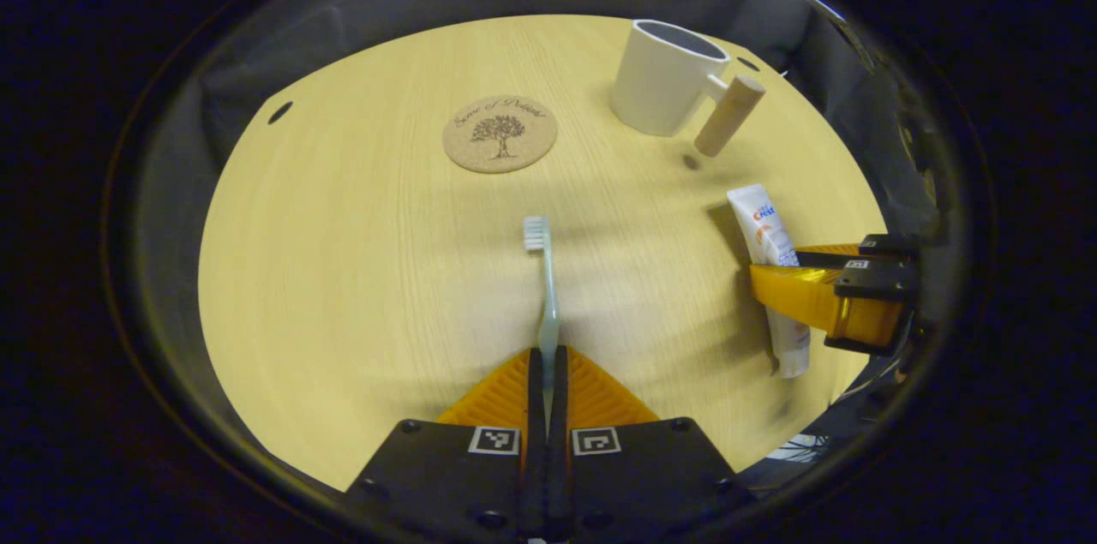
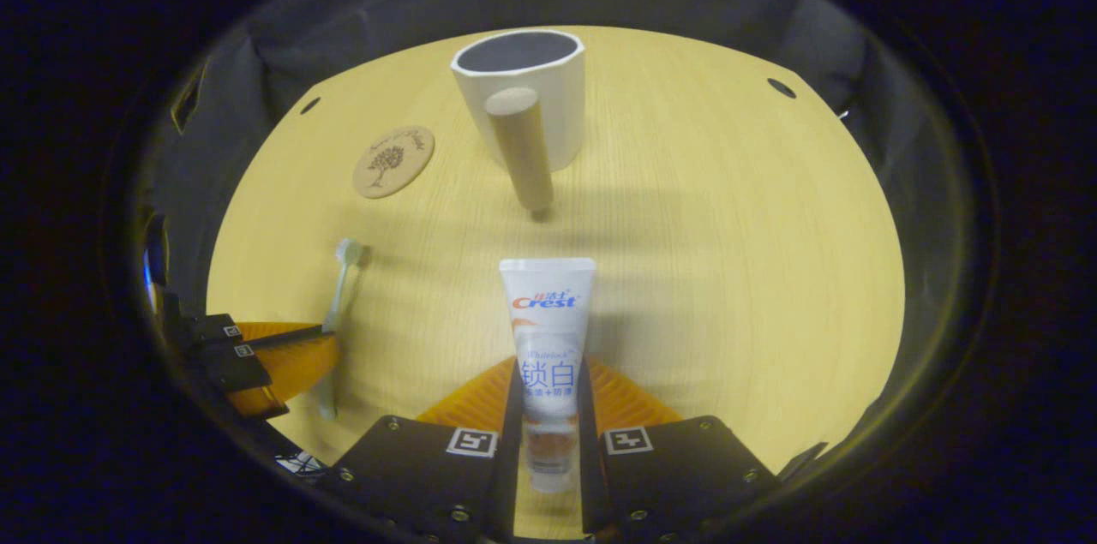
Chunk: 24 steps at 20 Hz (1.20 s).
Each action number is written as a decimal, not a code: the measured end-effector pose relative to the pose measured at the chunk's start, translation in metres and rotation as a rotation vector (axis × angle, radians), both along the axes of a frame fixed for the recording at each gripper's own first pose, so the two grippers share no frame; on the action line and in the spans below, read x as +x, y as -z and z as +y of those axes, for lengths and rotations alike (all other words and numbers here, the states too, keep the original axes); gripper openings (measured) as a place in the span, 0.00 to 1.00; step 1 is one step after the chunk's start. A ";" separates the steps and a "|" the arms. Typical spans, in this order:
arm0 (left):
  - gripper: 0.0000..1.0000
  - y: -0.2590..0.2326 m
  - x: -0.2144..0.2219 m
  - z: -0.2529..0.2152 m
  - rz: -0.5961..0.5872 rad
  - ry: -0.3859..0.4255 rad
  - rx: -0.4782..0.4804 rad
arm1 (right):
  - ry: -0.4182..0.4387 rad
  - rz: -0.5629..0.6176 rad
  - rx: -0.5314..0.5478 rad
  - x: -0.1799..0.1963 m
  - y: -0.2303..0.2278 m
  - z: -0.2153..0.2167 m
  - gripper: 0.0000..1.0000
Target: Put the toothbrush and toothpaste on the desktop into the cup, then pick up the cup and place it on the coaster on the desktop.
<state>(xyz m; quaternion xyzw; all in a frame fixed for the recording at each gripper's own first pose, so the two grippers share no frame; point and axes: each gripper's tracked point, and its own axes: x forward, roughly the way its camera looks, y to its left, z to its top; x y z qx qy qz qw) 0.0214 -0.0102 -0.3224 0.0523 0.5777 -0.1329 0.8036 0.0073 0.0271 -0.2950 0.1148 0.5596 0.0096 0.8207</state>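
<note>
Left gripper [image 1: 548, 355] pinched tight on the toothbrush [image 1: 543, 287], holding the thin handle near its back end, bristles pointing forward over the bench [image 1: 360, 270]. Also seen far off in the right gripper view, at the left edge [image 2: 283, 347], with the toothbrush [image 2: 341, 278] sticking out.

Right gripper [image 2: 548, 407] closed on the toothpaste [image 2: 548, 330], squeezing the tube low down near the cap, flat end pointing toward the cup [image 2: 527, 90]. From the left gripper view, same gripper [image 1: 823, 295] clamped across the toothpaste [image 1: 770, 244].

Toothbrush: looks light, thin and stiff, a bit slick. Probably easy to twist in a pinch, so best held firmly on the handle, not the bristles.

Toothpaste: looks soft and squishy. Too hard a squeeze could dent it or push paste out. Safer near the cap end, where the tube is firmer.

Cup [image 1: 664, 77]: standing upright and empty at the far side of the bench, with a round wooden handle [image 2: 521, 150] sticking out. Looks hard, smooth and heavier than the rest; may break if dropped. Handle seems the best place to grab.

Coaster [image 1: 500, 134]: flat on the bench, left of the cup, well apart from it. Nothing on it yet.
</note>
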 end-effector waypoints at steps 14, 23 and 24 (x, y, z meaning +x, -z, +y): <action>0.08 -0.085 0.030 -0.028 -0.282 -0.012 -0.144 | 0.050 -0.345 0.058 0.007 -0.100 -0.002 0.29; 0.08 -0.162 0.097 -0.040 -0.488 -0.047 -0.256 | 0.090 -0.639 0.073 0.069 -0.186 -0.021 0.23; 0.08 -0.171 0.105 -0.042 -0.523 -0.044 -0.264 | 0.092 -0.675 0.067 0.079 -0.195 -0.023 0.23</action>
